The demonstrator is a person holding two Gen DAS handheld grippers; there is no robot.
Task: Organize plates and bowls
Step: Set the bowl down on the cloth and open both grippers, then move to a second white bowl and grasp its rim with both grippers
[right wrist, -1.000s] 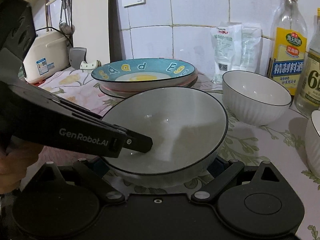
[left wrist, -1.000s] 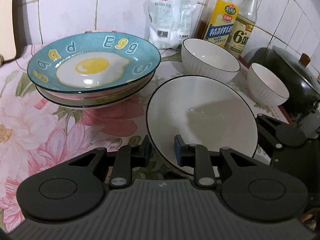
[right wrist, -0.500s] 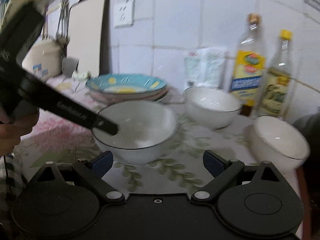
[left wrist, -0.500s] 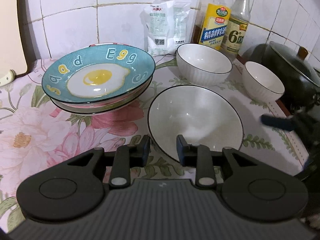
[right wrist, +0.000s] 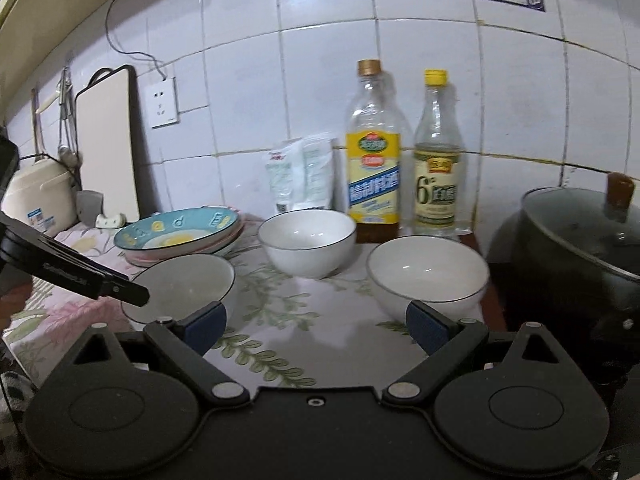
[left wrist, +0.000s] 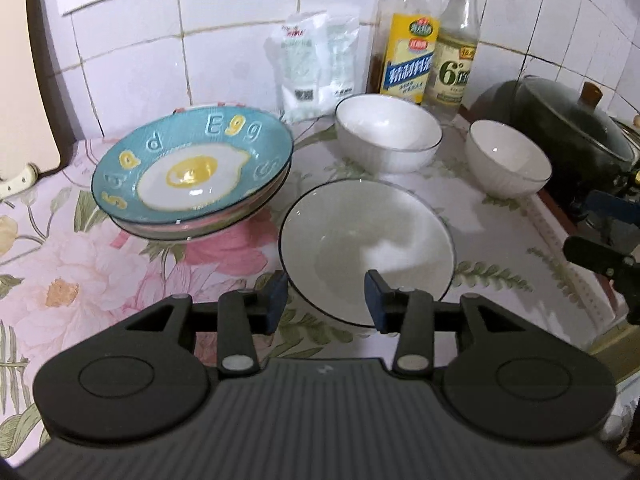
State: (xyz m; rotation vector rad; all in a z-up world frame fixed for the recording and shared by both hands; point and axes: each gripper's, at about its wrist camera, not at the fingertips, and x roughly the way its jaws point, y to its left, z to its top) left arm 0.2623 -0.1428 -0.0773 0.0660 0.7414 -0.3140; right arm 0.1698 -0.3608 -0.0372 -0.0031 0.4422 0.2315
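We see the wide white bowl point(left wrist: 366, 248) standing on the floral counter point(left wrist: 60, 264), just right of the stacked plates point(left wrist: 192, 176). Our left gripper point(left wrist: 326, 300) has just been opening; its pads stand either side of the bowl's near rim without pressing it. Two smaller white bowls point(right wrist: 308, 246) point(right wrist: 426, 276) sit farther back, bare counter between them. Our right gripper point(right wrist: 316, 326) gapes wide and empty over that open strip, the dark pot point(right wrist: 576, 248) at its right.

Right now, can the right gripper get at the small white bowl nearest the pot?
Probably yes. The right gripper is open, the small white bowl sits just ahead of it with bare counter between; the pot crowds one side.
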